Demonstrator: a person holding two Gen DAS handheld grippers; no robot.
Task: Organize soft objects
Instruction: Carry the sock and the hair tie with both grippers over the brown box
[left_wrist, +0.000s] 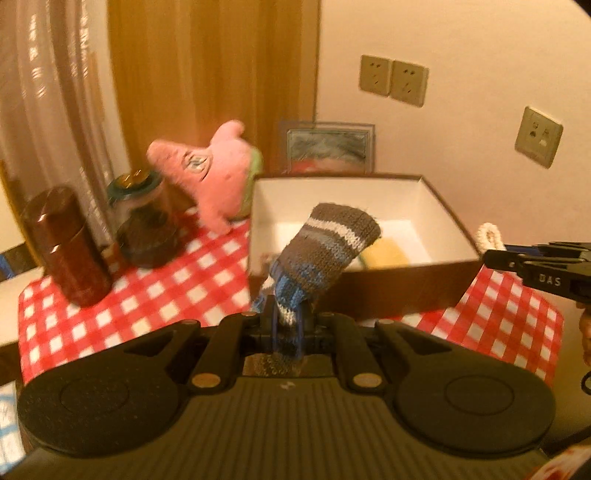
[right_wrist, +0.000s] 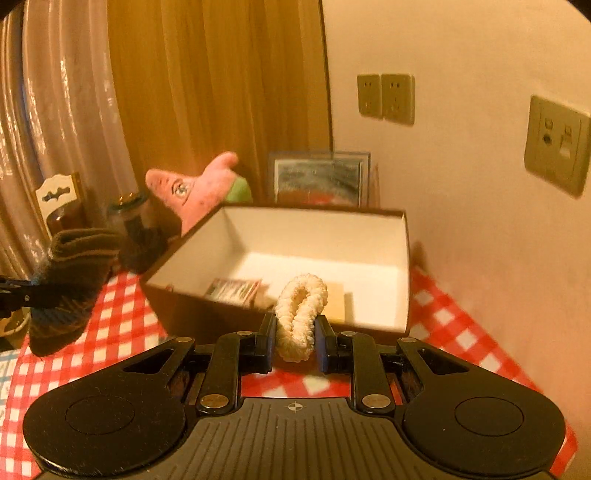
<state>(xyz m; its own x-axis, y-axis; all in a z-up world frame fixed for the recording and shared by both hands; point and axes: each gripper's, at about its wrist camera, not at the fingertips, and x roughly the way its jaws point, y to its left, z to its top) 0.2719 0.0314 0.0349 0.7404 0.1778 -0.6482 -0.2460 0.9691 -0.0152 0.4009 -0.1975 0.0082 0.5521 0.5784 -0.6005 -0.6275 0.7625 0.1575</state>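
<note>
- Both grippers are loaded and facing the open brown box (right_wrist: 207, 314) on the red-checked cloth (left_wrist: 155, 295), so my read is a double delivery of soft things into it.
- The left gripper (left_wrist: 286, 314) is clamped tight on the lower end of a striped knit sock (left_wrist: 325, 251); the jaws are nearly together, and the sock's upper part leans toward the box's near wall, lifted off the cloth.
- The right gripper (right_wrist: 295, 332) pinches a cream fluffy loop (right_wrist: 301, 314) (a scrunchie, I would guess), jaws only as wide as the squashed loop, held just short of the box's near rim.
- Inside the box lie a yellow item (left_wrist: 384, 253) and a small printed packet (right_wrist: 232, 291), so it looks like the collecting bin.
- The pink starfish plush (left_wrist: 218, 173) leans just beside the box's left wall, not yet packed.
- A dark tin (left_wrist: 64, 251) and a glass jar (left_wrist: 146, 225) stand left of it, likely not part of the job.
</note>
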